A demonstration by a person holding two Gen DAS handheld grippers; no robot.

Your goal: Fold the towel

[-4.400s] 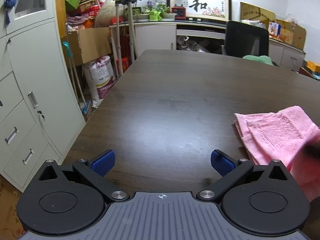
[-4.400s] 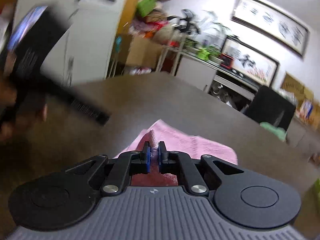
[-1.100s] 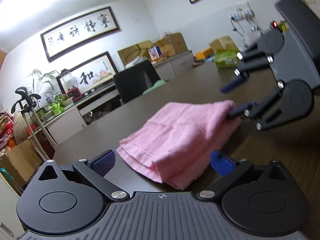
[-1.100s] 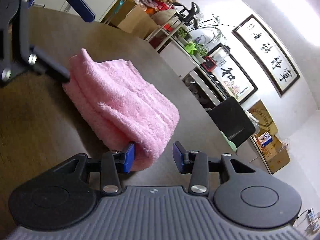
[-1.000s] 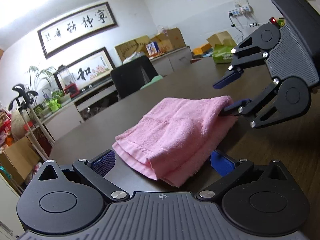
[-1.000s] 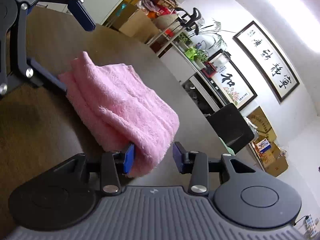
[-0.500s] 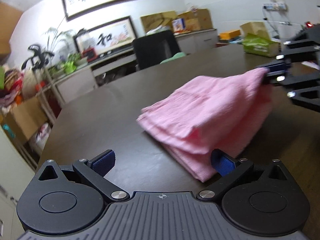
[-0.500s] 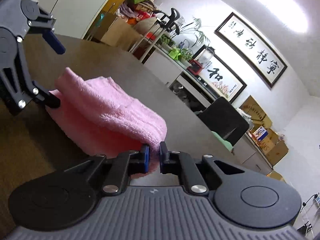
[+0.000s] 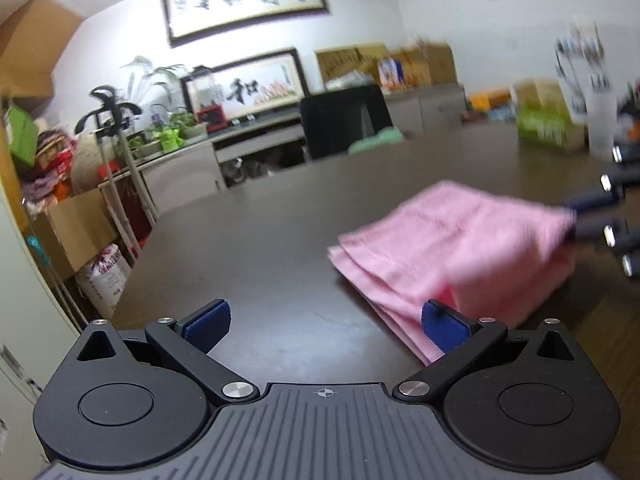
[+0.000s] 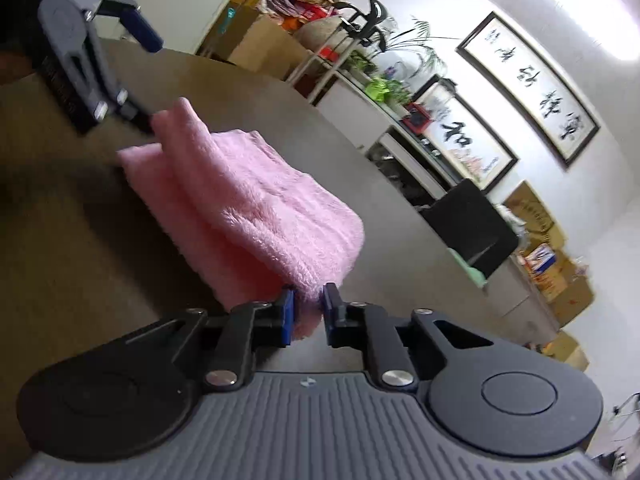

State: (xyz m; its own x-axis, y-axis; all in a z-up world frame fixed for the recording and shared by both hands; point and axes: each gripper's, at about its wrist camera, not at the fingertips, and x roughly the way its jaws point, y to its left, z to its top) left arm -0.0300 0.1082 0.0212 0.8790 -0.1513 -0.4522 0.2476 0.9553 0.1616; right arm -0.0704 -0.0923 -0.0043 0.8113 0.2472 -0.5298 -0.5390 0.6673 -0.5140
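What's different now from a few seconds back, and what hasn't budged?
The right gripper, earlier clamped on one corner of the towel, let go, closed on the folded end, and its jaws have just been opening, with that end between them. The towel went from flat to a thick folded stack. The left gripper swung round beside it. Its jaws stayed wide open and empty; the towel stayed on the table.

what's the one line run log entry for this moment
task: fold towel | pink towel: folded, on table | left gripper: open, holds nothing | right gripper: just reopening, towel corner between fingers
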